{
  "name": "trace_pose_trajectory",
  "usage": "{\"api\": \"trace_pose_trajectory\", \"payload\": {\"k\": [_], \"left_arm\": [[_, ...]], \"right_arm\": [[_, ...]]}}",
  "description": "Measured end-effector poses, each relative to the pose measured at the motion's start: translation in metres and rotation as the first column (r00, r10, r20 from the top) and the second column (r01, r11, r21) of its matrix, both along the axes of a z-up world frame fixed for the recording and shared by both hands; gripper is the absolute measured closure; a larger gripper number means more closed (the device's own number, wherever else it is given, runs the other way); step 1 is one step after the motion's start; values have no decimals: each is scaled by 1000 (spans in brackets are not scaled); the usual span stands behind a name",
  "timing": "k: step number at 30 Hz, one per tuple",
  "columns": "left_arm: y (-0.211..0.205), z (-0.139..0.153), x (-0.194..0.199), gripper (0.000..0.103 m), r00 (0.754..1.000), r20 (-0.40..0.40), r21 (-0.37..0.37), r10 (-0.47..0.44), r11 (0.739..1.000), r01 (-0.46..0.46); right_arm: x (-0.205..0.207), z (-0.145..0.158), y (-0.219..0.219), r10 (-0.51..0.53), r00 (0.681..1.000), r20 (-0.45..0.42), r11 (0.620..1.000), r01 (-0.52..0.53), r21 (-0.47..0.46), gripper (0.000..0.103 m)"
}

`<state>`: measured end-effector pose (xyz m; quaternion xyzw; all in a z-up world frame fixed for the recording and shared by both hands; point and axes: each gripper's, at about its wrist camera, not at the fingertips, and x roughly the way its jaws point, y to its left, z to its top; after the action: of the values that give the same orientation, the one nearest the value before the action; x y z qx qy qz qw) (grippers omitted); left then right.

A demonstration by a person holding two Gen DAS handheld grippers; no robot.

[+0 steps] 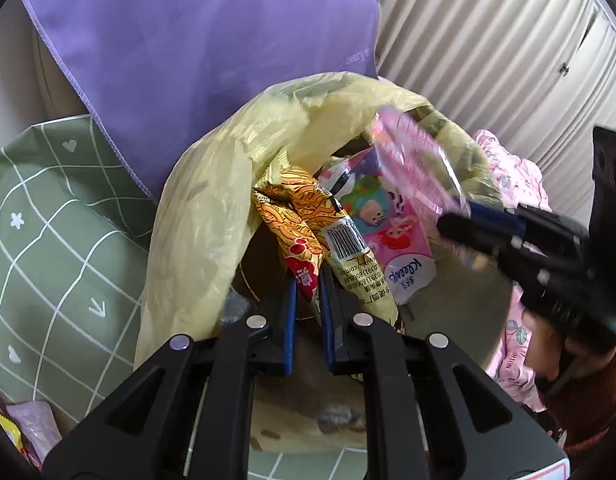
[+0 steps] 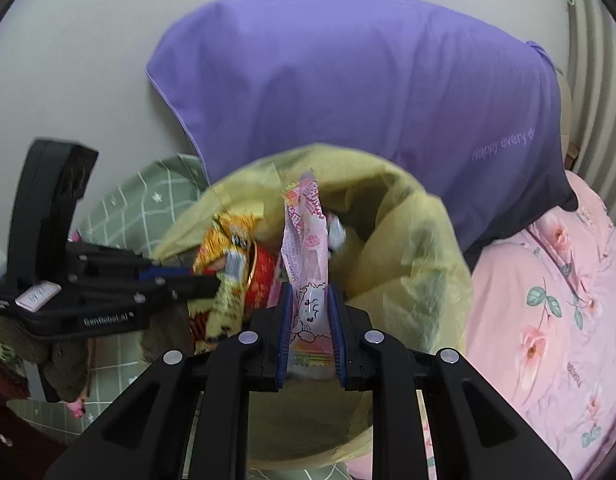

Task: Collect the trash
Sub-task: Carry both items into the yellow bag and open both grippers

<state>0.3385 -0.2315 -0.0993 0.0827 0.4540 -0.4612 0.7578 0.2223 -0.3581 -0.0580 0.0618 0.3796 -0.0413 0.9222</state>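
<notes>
A bin lined with a yellow plastic bag point(image 1: 212, 184) stands in front of me; it also shows in the right wrist view point(image 2: 408, 248). My left gripper point(image 1: 308, 280) is shut on an orange-yellow snack wrapper point(image 1: 304, 220) held over the bag's mouth. My right gripper point(image 2: 308, 296) is shut on a pink sweet wrapper point(image 2: 304, 240), also over the bag. In the left wrist view the right gripper point(image 1: 464, 220) enters from the right with the pink wrapper point(image 1: 416, 152). A pink Kleenex tissue pack point(image 1: 388, 240) lies inside the bag.
A purple pillow point(image 2: 348, 92) leans behind the bin. A green checked sheet point(image 1: 56, 232) lies to the left, pink floral bedding point(image 2: 556, 300) to the right. Ribbed white panelling point(image 1: 488, 40) is at the back right. More wrappers point(image 1: 24, 436) lie at lower left.
</notes>
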Motion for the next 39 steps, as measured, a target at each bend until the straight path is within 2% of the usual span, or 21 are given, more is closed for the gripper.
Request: {"api": "trace_pose_trajectory", "payload": {"k": [3, 6, 9, 14, 17, 24, 28, 29, 30, 31, 39], "left_arm": [[-3, 12, 1, 93, 999, 37, -7, -2, 1000, 2], [-5, 25, 17, 93, 996, 83, -22, 41, 999, -39], [1, 29, 28, 93, 993, 92, -23, 72, 997, -70], [16, 18, 26, 94, 997, 42, -24, 66, 998, -65], [21, 12, 18, 94, 999, -17, -50, 46, 998, -46], [26, 25, 12, 93, 999, -12, -95, 32, 995, -33], [41, 34, 18, 75, 997, -30, -140, 70, 987, -73], [40, 34, 16, 67, 997, -35, -148, 76, 986, -80], [44, 36, 15, 63, 995, -39, -161, 87, 983, -92], [46, 39, 14, 59, 994, -41, -170, 98, 980, -103], [77, 65, -13, 55, 978, 42, -201, 206, 960, -194]], "right_arm": [[3, -2, 1, -15, 1000, -17, 1000, 15, -20, 85], [3, -2, 0, -13, 999, -34, 1000, 13, -9, 85], [1, -2, 5, -6, 999, -38, 1000, 5, -19, 85], [1, -3, 3, -39, 999, -27, 999, 38, -16, 85], [2, -1, 2, -48, 999, -24, 999, 48, -14, 85], [-4, 1, -2, -79, 997, 4, 997, 79, 11, 84], [-11, 4, -2, -88, 996, 25, 996, 87, 23, 82], [-13, 4, -2, -88, 996, 25, 996, 88, 18, 77], [-15, 5, -1, -88, 996, 28, 996, 87, 15, 71], [-17, 5, -1, -87, 996, 32, 996, 87, 16, 69], [-31, 14, 7, -76, 995, 66, 997, 75, 19, 69]]}}
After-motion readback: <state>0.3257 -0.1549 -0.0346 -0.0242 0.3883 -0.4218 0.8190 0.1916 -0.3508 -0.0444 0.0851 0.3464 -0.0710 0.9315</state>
